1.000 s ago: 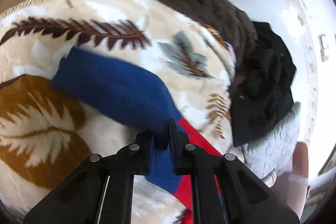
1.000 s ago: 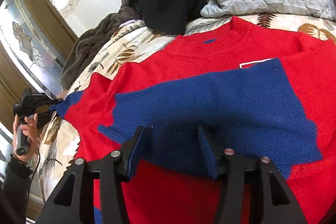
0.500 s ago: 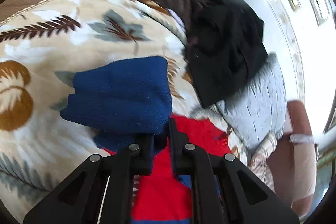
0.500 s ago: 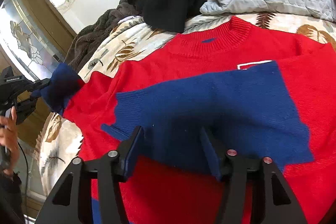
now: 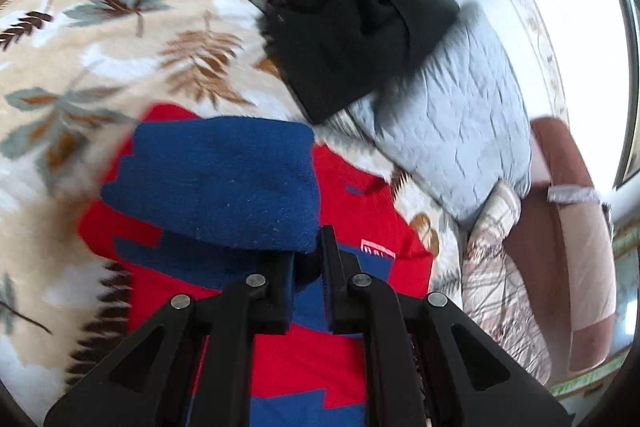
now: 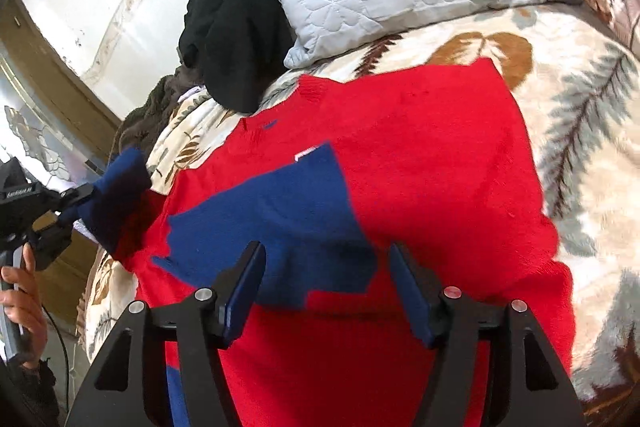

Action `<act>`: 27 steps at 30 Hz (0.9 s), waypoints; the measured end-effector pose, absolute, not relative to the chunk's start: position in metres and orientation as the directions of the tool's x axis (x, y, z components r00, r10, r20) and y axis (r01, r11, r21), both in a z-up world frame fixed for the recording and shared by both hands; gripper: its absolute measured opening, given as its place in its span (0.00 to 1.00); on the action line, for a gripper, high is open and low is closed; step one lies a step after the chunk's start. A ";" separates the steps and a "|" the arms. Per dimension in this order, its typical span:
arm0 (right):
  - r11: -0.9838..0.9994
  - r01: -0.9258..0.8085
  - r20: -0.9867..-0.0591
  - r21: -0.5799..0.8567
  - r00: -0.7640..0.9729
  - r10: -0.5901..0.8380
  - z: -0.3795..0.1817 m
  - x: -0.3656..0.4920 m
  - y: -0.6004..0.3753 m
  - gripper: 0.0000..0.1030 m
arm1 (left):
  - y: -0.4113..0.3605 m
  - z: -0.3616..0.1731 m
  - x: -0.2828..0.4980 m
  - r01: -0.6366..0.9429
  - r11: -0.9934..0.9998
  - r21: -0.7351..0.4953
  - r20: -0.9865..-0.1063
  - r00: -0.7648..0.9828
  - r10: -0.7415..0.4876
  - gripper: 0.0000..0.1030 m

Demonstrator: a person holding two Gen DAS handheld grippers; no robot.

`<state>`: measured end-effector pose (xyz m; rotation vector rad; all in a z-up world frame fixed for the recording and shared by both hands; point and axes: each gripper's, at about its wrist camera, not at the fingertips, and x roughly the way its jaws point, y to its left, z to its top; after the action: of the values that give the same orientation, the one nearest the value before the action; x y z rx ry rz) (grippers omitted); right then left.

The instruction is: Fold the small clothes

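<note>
The red-and-blue sweater (image 6: 420, 163) lies spread on the bed. One sleeve is folded across; the left hand-held gripper (image 5: 308, 267), clamped on the other blue cuff (image 5: 224, 183), carries it inward. The right hand-held gripper (image 6: 324, 287), empty, has just been opening. Body folds remain.

— Any writing you can read here?

— Hardly any. In the right wrist view the black body of the left gripper (image 6: 82, 194) carries one line of small white lettering (image 6: 18, 193). It is too small and blurred to spell out.

— And on the sweater (image 5: 360, 203)?

— A small white-edged patch (image 5: 378, 249) sits on its red chest below the neck, half under the folded blue sleeve. I see short bars on it, but no legible letters. A tiny blue mark (image 6: 270, 125) at the collar is unreadable too.

— Numbers, brands?

— None that can be made out.
</note>
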<state>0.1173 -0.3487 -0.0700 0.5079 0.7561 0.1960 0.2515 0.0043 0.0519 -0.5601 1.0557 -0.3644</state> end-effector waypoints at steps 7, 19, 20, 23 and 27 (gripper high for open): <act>0.814 -0.022 -0.530 0.581 0.748 0.399 -0.080 0.108 -0.362 0.64 | -0.054 0.010 0.249 0.030 0.834 -0.551 -0.776 0.349 -0.526 0.08; 0.776 -0.039 -0.487 0.629 0.758 0.434 -0.084 0.106 -0.371 0.64 | -0.092 -0.026 0.234 0.101 0.868 -0.485 -0.819 0.294 -0.492 0.27; 0.777 -0.038 -0.489 0.629 0.757 0.433 -0.084 0.106 -0.371 0.64 | -0.087 -0.021 0.228 0.112 0.856 -0.504 -0.809 0.287 -0.514 0.30; 0.786 -0.031 -0.503 0.617 0.753 0.424 -0.083 0.107 -0.370 0.64 | -0.051 -0.011 0.202 0.109 0.790 -0.604 -0.734 0.310 -0.604 0.44; 0.858 -0.002 -0.595 0.513 0.720 0.357 -0.066 0.115 -0.350 0.66 | 0.014 -0.021 0.186 -0.017 0.710 -0.704 -0.658 0.394 -0.642 0.51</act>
<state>0.1147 -0.3501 -0.0661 0.5113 0.7477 0.2082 0.1856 0.0141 -0.0212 -0.6986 1.1100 -0.4403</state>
